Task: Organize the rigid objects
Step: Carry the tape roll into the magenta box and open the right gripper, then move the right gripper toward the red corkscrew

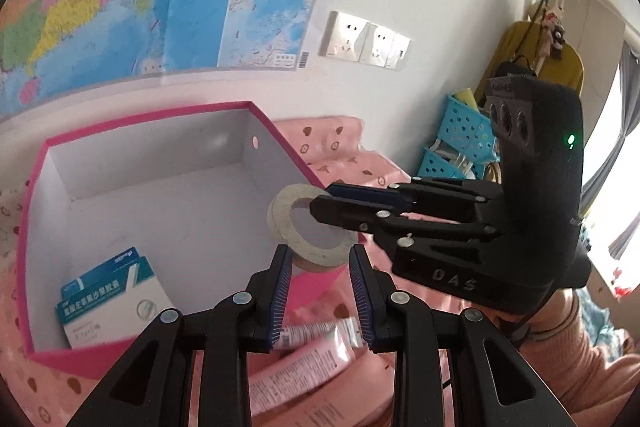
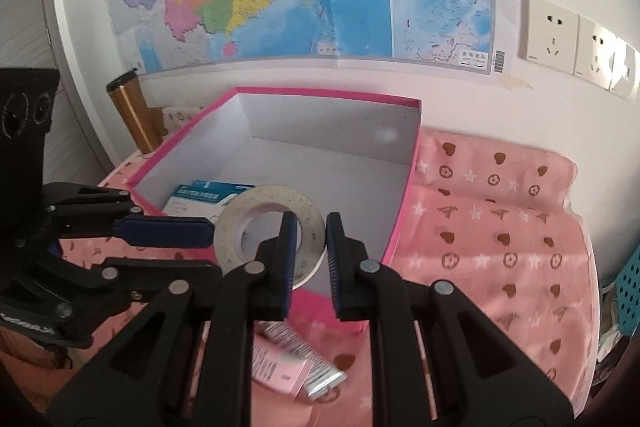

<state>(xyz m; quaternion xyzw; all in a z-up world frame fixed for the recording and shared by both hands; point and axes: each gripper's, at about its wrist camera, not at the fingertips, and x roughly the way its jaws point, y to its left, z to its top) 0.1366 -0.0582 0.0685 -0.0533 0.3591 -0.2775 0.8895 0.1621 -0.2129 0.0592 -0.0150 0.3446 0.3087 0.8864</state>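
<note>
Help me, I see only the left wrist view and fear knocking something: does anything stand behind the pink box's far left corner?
Observer: Yes, a gold tumbler stands just off the pink box's far left corner.
Operator: And how does my gripper meet the roll?
Observer: The left gripper comes in from the left, and its upper blue pad touches the tape roll's left edge.

Your pink open cardboard box (image 2: 400,235) sits on heart-print pink cloth (image 2: 500,227); white-blue carton (image 1: 108,303) inside; pink tube (image 2: 292,363) before box; grey tape ring (image 2: 269,231) above box's near edge.
</note>
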